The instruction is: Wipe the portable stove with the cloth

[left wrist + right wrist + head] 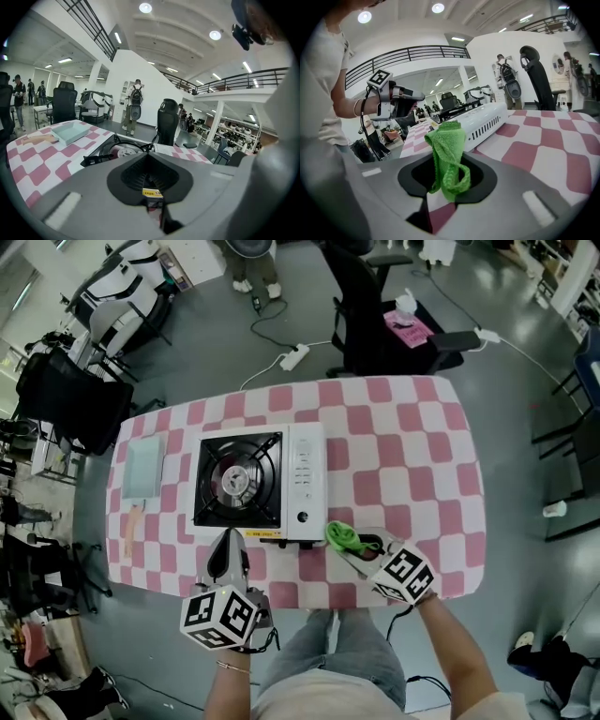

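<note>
Head view: right gripper point(359, 545) is clutching the green cloth point(342, 536) at its tip, beside the portable stove point(258, 484); left gripper point(229, 538) is pointing at the stove's near edge. Left gripper view: jaws are pressing together, empty, with the stove ahead. Right gripper view: jaws are pinching the cloth, with the stove just beyond.

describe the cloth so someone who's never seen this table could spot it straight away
Find the pink-and-white checked table with the white portable stove on it. Just off the stove's near right corner, the right tool is shut on the cloth. It is the only bright green thing there, a fuzzy bunched wad.
</note>
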{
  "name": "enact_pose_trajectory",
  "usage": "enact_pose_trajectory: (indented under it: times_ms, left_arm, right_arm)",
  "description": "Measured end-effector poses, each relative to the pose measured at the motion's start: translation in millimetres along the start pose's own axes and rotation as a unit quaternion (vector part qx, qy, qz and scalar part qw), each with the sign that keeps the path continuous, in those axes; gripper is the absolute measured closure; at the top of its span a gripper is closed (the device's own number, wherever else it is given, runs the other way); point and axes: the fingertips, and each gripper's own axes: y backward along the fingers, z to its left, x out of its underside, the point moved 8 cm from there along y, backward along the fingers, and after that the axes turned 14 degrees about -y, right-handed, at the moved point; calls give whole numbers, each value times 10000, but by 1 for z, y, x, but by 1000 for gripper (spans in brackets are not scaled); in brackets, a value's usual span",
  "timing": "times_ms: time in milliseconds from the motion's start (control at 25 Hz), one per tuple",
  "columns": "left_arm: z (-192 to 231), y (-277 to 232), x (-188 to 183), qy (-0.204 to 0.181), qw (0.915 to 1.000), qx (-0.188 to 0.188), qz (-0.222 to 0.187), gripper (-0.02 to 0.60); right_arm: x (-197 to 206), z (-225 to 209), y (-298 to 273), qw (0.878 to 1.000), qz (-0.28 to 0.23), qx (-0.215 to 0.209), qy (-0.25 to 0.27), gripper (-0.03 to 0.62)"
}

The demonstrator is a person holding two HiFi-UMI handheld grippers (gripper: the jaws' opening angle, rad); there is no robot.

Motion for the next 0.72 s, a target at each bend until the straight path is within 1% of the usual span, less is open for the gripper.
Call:
enact_pose_trajectory:
  times_ms: [200,320,440,600,720]
  left_arm:
    - [9,1,0,125,9999,13,-29,581]
    - [14,1,-4,212,9997,-3,-130,581]
    - [26,1,-12,277,9992,-116,-276,581]
    - [47,2,-33,291,9976,-237,-587,581]
    - [60,3,-51,262,9956,-287,-850,581]
  right_arm:
    - [-8,3,23,9979,-291,533,-227,488]
    - [-30,5,41,9939,-601,901,-200,488]
    - [-60,14,61,9867,-1024,1260,6,488]
    - [-101,35,92,9691,-1776,1685,289,488]
    - [-128,50,115,9480,-2371,2088,379,488]
